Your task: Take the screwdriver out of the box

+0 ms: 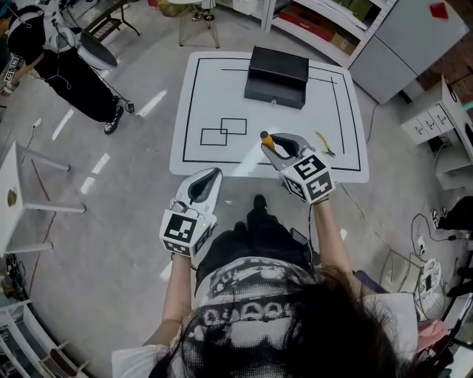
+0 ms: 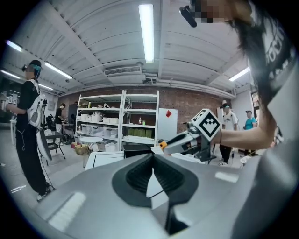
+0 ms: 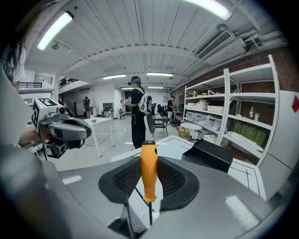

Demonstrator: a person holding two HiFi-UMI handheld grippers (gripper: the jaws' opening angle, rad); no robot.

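The screwdriver [image 3: 149, 168], with an orange handle and a thin dark shaft, stands upright between the pads of my right gripper [image 3: 149, 179], which is shut on it. In the head view that gripper [image 1: 270, 142] hovers over the near edge of the white table [image 1: 222, 96], and the handle's end [image 1: 264, 137] pokes out of it. The black box [image 1: 277, 74] sits at the table's far side, well beyond the gripper. My left gripper [image 1: 209, 176] hangs off the table's near left, over the floor, shut and holding nothing; its pads [image 2: 140, 177] meet at the tips.
Black lines and two small overlapping rectangles [image 1: 223, 131] mark the table top. A small yellow item [image 1: 323, 142] lies near its right front. A person in black [image 1: 66, 70] stands at the far left. A small white table [image 1: 22, 184] is at the left, with shelving [image 1: 332, 22] behind.
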